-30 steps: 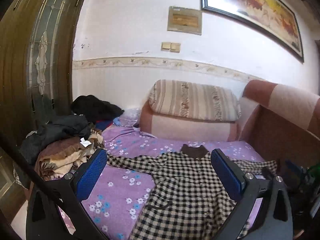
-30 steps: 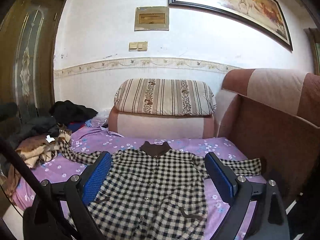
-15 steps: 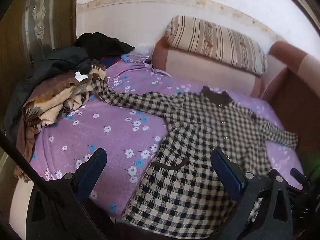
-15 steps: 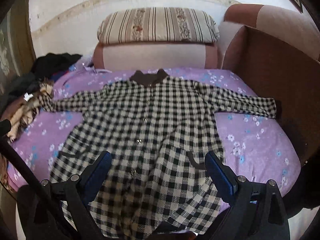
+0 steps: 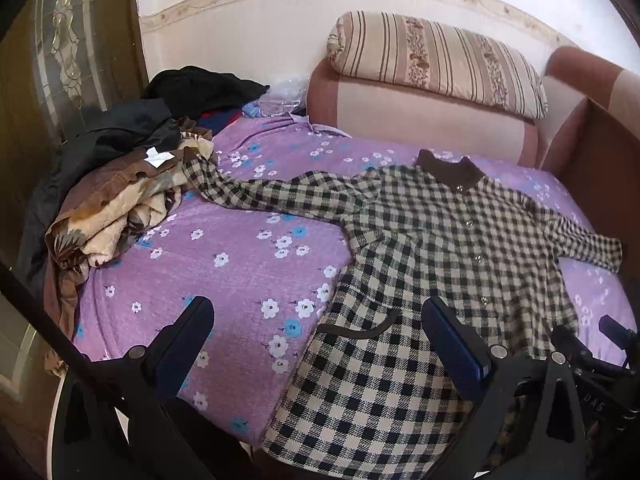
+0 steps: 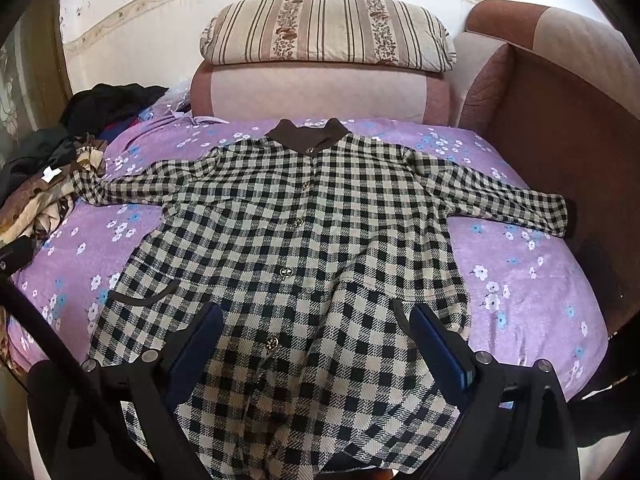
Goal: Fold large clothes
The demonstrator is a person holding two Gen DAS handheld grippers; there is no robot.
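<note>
Purple flowered bedding [image 6: 520,280] is carrying a checked coat [image 6: 304,240], lying flat and buttoned ahead of both grippers, its hem running out of sight below them. Right gripper [image 6: 316,344] is hovering wide open, empty, over the hem; left gripper [image 5: 318,334] is gaping empty above the coat's left edge, a clothes heap [image 5: 116,184] beyond-left.

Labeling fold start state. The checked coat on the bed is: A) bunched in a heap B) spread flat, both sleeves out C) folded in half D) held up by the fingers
B: the checked coat lies flat on the purple sheet, sleeves out, collar toward the striped pillow.
</note>
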